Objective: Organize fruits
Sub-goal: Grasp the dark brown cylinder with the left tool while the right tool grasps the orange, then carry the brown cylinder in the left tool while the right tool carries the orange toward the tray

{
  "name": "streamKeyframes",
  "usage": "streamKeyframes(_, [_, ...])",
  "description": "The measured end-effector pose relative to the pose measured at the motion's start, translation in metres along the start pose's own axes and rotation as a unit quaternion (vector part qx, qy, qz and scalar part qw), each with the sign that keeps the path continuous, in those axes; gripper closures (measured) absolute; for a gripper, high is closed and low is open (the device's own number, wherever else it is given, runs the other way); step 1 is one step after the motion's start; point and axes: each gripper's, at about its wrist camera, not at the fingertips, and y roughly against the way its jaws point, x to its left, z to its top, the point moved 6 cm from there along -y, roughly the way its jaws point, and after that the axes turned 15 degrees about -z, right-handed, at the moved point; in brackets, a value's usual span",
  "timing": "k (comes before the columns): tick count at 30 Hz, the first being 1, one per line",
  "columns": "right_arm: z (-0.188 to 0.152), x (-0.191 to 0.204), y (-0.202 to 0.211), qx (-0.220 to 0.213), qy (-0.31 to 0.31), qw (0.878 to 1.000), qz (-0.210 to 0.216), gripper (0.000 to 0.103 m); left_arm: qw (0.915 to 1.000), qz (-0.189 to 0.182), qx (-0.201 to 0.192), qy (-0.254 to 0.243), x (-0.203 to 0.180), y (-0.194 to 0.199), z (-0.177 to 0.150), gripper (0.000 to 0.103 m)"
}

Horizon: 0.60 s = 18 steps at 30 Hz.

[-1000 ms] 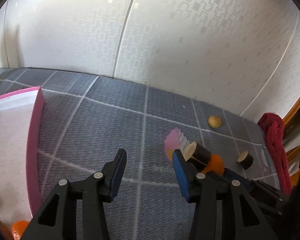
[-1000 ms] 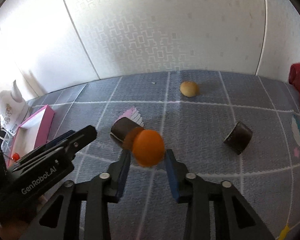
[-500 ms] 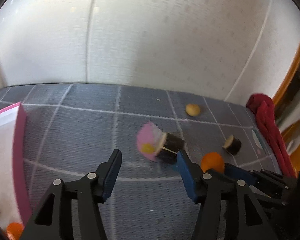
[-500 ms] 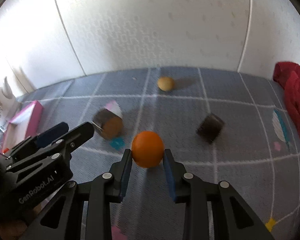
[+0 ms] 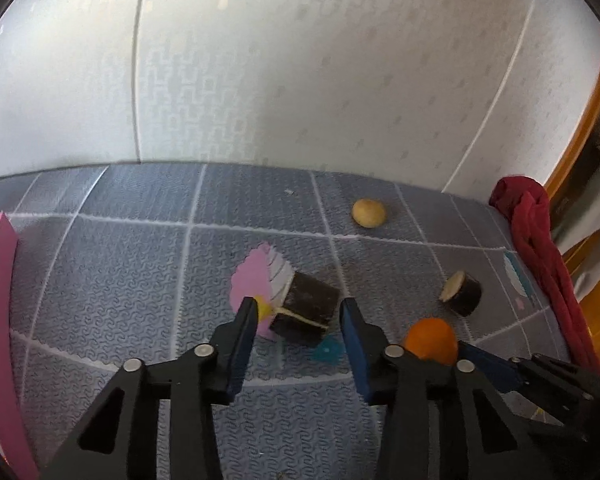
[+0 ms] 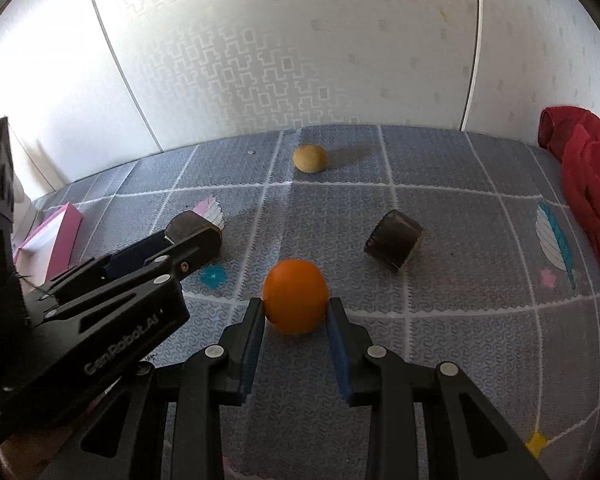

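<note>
Now, right gripper (image 6: 295, 307): we see its two blue-padded fingers (image 6: 252, 332) pressed against either side of the orange (image 6: 295, 295), holding it just above the mat (image 6: 459, 248).
Left gripper (image 5: 298, 312): we see the fingers spread wide and holding nothing (the near dark cylinder (image 5: 304, 307) sits between the tips in the left wrist view, apart from both pads).
Count: we find one orange, one small tan fruit (image 6: 309, 157), two dark cylinders.
Far dark cylinder (image 6: 395, 240): lying on its side to the right of the orange, apart from it.
Tan fruit: alone near the wall (image 6: 260, 48), well apart from the rest.
Orange: round, smooth, evenly bright.
Pink tray (image 5: 0, 320): at the mat's left edge.
Red cloth (image 6: 583, 184): along the right edge.
</note>
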Motion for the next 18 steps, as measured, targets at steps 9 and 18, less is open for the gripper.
streamKeyframes(9, [0.001,-0.002,-0.003,0.001,-0.021,1.0,0.02,0.071,0.9998,0.004,0.012,-0.016,-0.004,0.002,-0.007,0.072])
streamKeyframes(18, [0.003,-0.001,-0.002,-0.004,-0.021,1.0,0.012,0.07,0.9996,0.025,0.011,0.005,0.008,0.017,-0.019,0.072])
